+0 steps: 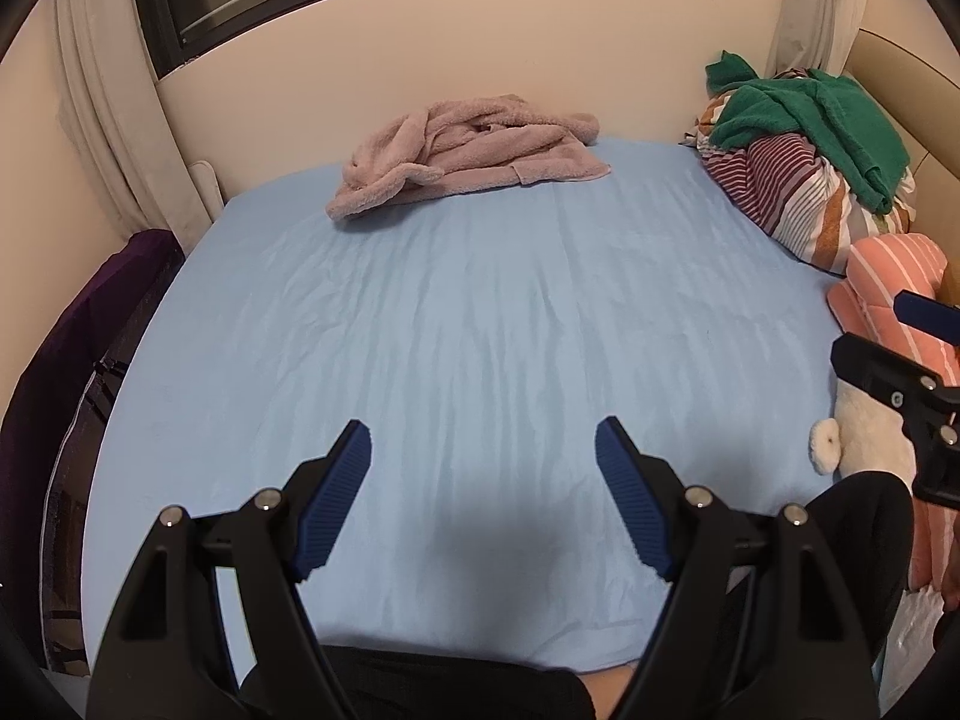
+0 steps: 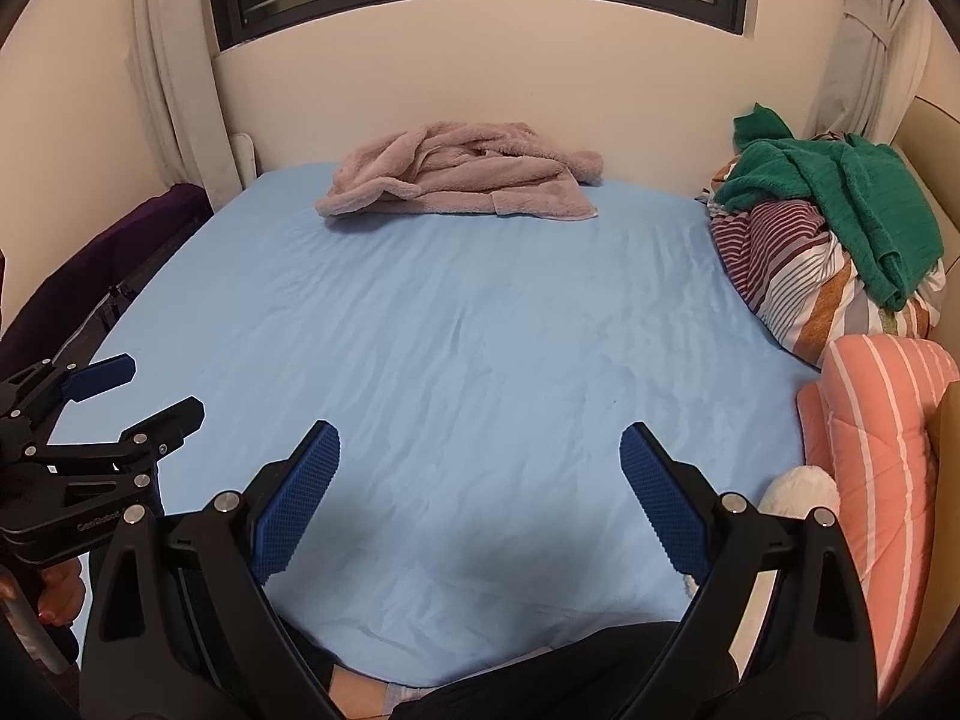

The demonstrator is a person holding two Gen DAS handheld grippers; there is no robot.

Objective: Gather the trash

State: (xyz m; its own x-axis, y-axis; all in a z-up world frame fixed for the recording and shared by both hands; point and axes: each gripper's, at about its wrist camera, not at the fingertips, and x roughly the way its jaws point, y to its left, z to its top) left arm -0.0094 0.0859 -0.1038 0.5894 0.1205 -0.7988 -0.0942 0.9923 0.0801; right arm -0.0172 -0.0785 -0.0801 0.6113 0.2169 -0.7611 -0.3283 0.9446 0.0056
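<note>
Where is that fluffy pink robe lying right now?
In both wrist views, the crumpled fluffy pink robe lies at the far edge of the light blue bedsheet, against the cream wall under the window, left of the green towel on striped bedding.

Light-blue sheet [image 1: 480, 312]; pink robe [image 1: 468, 156]; green towel [image 1: 828, 120] (striped bedding [image 1: 798, 204] beneath).

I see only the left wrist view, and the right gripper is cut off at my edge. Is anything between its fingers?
Observer: No. The right gripper is wide open, and only the blue sheet shows between its fingers.
Operator: And my own left gripper, how does it look from the right wrist view?
Observer: The left gripper shows from the side, open and empty.
Operator: What is behind it?
Observer: A hand grips its handle.
</note>
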